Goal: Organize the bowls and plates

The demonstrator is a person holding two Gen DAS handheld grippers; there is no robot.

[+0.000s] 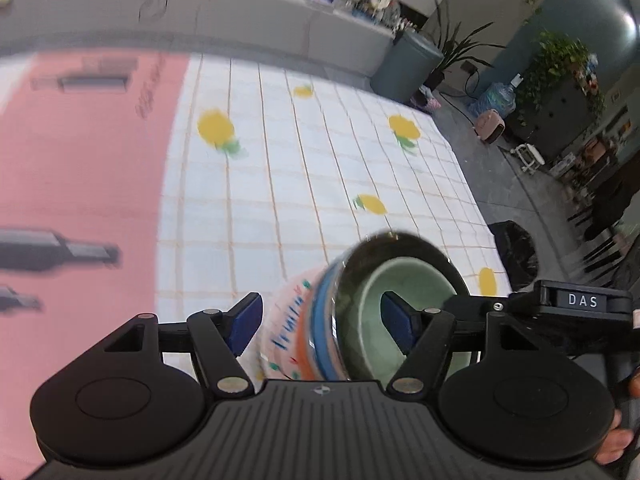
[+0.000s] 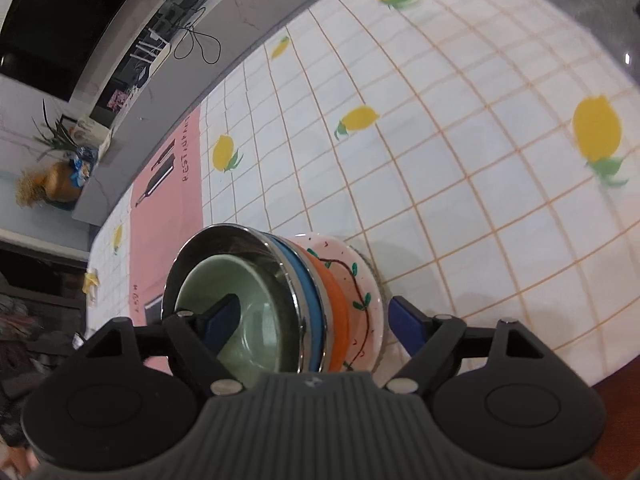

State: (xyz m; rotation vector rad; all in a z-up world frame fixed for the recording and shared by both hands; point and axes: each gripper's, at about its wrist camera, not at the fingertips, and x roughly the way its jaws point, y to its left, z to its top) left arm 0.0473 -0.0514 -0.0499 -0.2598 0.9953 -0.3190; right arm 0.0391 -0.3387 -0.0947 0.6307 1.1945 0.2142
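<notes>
Nearest in the left wrist view, the left gripper [image 1: 322, 320] is standing wide apart around a nested stack of dishes; one blue pad is sitting outside the patterned plate [image 1: 280, 320] while the other is reaching into the pale green bowl [image 1: 404, 312]. Whether either pad is actually pressing on the stack cannot be told through the blur. The right gripper [image 2: 308, 320] is likewise spread widely around the same stack from the opposite side, one pad lying inside the green bowl [image 2: 240, 312] and the other just beside the rim of the white plate with the vine pattern [image 2: 360, 280], with a sliver of gap showing there.

The stack is resting on the checked tablecloth [image 2: 460, 160] at its near edge. The green bowl is sitting inside a shiny steel bowl [image 2: 224, 240], which is nesting on a blue dish [image 2: 308, 292], then an orange dish [image 2: 336, 296], then the white plate at the bottom. The green bowl is looking empty.

Farther off, yellow lemon prints [image 2: 360, 118] are scattering over the cloth, and a pink mat [image 1: 80, 160] printed with dark bottles is lying beside it. Beyond the table, a grey bin [image 1: 408, 64] and leafy potted plants [image 1: 560, 64] are standing by the wall.
</notes>
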